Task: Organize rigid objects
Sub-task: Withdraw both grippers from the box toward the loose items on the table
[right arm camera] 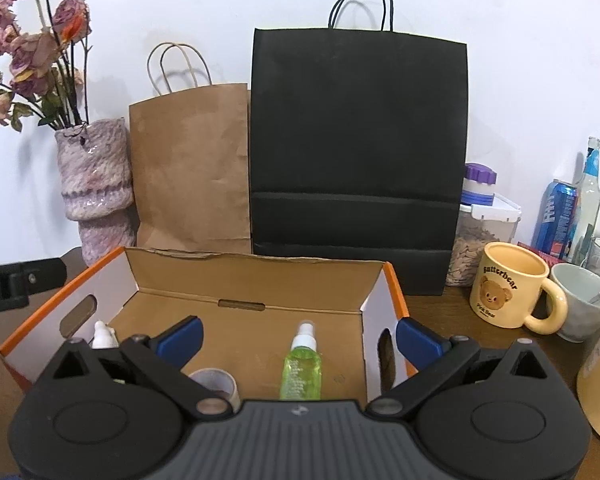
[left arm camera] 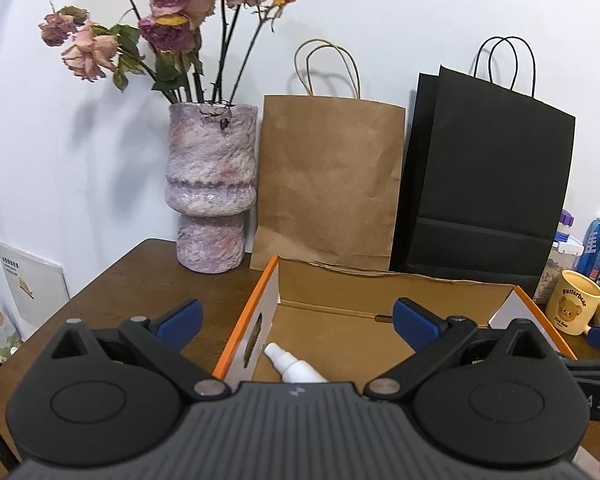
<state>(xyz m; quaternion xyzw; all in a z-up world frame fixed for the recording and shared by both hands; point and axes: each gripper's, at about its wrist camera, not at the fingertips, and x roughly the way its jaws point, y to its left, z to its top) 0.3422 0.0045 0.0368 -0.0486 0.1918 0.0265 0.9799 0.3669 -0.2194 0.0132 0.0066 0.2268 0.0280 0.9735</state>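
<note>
Both grippers are seen with the jaws spread wide, and nothing is pinched between the blue pads. The left gripper (left arm camera: 300, 320) is held above the left end of an open cardboard box (left arm camera: 340, 280) with orange edges, which stands on a dark wooden table (left arm camera: 140, 280). A white spray bottle (left arm camera: 296, 366) is lying on the floor of the box, close to the left wall, and it is touched by no pad.

The right gripper (right arm camera: 298, 336) is held over the near side of the same box. Between its open jaws a green spray bottle (right arm camera: 302, 368) is lying on the box floor, with the white nozzle pointed to the far wall. A roll of tape (right arm camera: 216, 384) is placed just beside it on the left, partly hidden by the gripper body.

Behind the box, a brown paper bag (right arm camera: 192, 168) and a black paper bag (right arm camera: 358, 160) are leaned against the white wall. A pink vase (left arm camera: 212, 188) with dried roses is standing at the left. At the right of the box a yellow mug (right arm camera: 508, 284) with a bear picture is standing on the table
</note>
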